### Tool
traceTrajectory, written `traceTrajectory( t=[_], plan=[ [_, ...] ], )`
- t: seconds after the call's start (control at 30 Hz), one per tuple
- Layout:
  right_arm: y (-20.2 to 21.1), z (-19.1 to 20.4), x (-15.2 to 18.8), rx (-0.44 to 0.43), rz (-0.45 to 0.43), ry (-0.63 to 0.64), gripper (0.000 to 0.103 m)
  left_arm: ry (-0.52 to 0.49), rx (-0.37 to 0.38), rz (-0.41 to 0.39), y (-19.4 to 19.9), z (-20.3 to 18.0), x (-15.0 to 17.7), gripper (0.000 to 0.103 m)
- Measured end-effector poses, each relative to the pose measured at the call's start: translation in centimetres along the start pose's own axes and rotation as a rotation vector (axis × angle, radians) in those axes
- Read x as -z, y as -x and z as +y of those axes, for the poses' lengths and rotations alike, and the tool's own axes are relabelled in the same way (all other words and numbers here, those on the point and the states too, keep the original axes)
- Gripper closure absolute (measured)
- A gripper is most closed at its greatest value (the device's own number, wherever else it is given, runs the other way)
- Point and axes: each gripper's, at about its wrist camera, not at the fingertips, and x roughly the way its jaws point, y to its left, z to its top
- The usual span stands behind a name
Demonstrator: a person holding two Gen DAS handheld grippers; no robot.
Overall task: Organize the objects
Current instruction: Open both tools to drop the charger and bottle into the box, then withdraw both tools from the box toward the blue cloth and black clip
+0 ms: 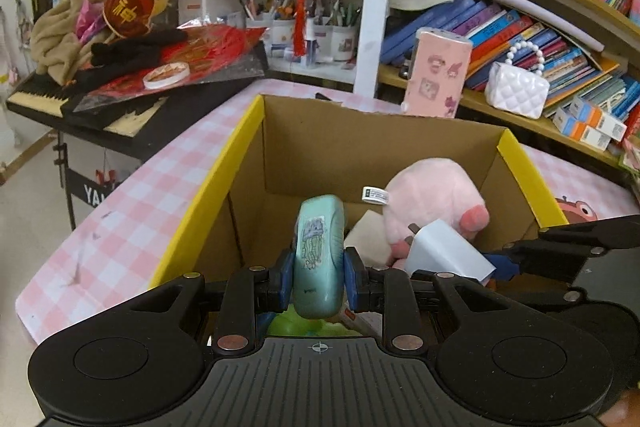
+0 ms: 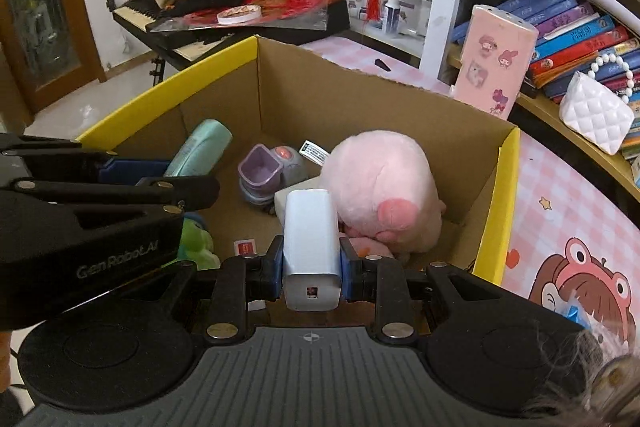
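Observation:
A cardboard box (image 1: 340,143) with yellow outer sides stands on the pink checked table; it also shows in the right wrist view (image 2: 340,95). My left gripper (image 1: 318,279) is shut on a teal oblong case (image 1: 320,255) with a sticker, held over the box's near side. My right gripper (image 2: 311,273) is shut on a white charger block (image 2: 310,247), also over the box. The charger shows in the left wrist view (image 1: 444,251), and the teal case in the right wrist view (image 2: 200,151). In the box lie a pink plush pig (image 2: 384,187), a purple toy (image 2: 268,171) and a green plush (image 2: 196,243).
A pink stickered box (image 2: 496,59) stands behind the cardboard box. A white quilted purse (image 2: 596,115) sits on the bookshelf at right. A keyboard piano (image 2: 168,23) piled with cloth and red decorations stands at left. Pen cups (image 1: 304,31) fill the back shelf.

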Motion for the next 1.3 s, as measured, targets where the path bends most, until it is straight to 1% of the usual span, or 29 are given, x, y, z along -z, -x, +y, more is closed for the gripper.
traceTrajectory(
  t=[0.07,0.13,0.2,0.23,0.27,0.3,0.43,0.5,0.53,0.63,0.7,0.83,0.93,1.07,1.2,1.3],
  plan=[
    [0.0,0.0,0.0,-0.003,0.003,-0.004,0.079,-0.005,-0.005,-0.002,0.0,-0.1,-0.1,0.079],
    [0.2,-0.1,0.0,-0.002,-0.007,-0.011,0.079,-0.004,0.002,-0.015,0.4,-0.2,-0.2,0.076],
    [0.9,0.0,0.1,0.006,-0.040,-0.009,0.076,-0.001,0.014,-0.029,0.9,-0.3,-0.2,0.067],
    [1.3,0.1,0.1,0.009,-0.057,-0.008,0.075,0.005,0.014,-0.047,1.3,-0.4,-0.3,0.063],
    [1.9,0.1,0.1,0.011,-0.074,-0.009,0.075,0.009,0.013,-0.063,1.8,-0.4,-0.4,0.056],
    [2.3,0.1,0.1,0.011,-0.089,-0.012,0.075,0.013,0.015,-0.084,2.4,-0.4,-0.4,0.053],
    [5.2,0.0,0.2,0.032,-0.174,-0.053,0.075,0.021,0.036,-0.177,5.7,-0.1,-0.5,0.052],
    [7.0,-0.2,0.4,0.045,-0.219,-0.097,0.075,0.027,0.039,-0.216,7.3,0.1,-0.3,0.046],
    [7.7,-0.2,0.6,0.051,-0.235,-0.115,0.075,0.030,0.040,-0.237,8.3,0.3,-0.1,0.045],
    [10.4,-0.1,1.9,0.081,-0.282,-0.163,0.075,0.032,0.043,-0.267,10.4,0.8,0.7,0.044],
    [11.6,0.0,2.9,0.102,-0.289,-0.191,0.075,0.033,0.041,-0.274,11.5,1.1,1.6,0.043],
    [13.2,0.6,6.0,0.148,-0.262,-0.263,0.075,0.020,0.056,-0.241,12.4,1.3,3.9,0.042],
    [13.4,1.4,8.2,0.184,-0.218,-0.289,0.075,-0.019,0.069,-0.183,12.1,1.1,5.9,0.042],
    [13.7,2.9,11.0,0.227,-0.165,-0.315,0.075,-0.042,0.095,-0.125,12.4,0.7,8.3,0.042],
    [14.3,4.5,13.8,0.254,-0.120,-0.339,0.075,-0.065,0.107,-0.081,13.0,0.4,10.7,0.037],
    [14.8,5.3,15.5,0.275,-0.090,-0.362,0.075,-0.075,0.121,-0.051,13.6,0.4,12.3,0.037]
  ],
)
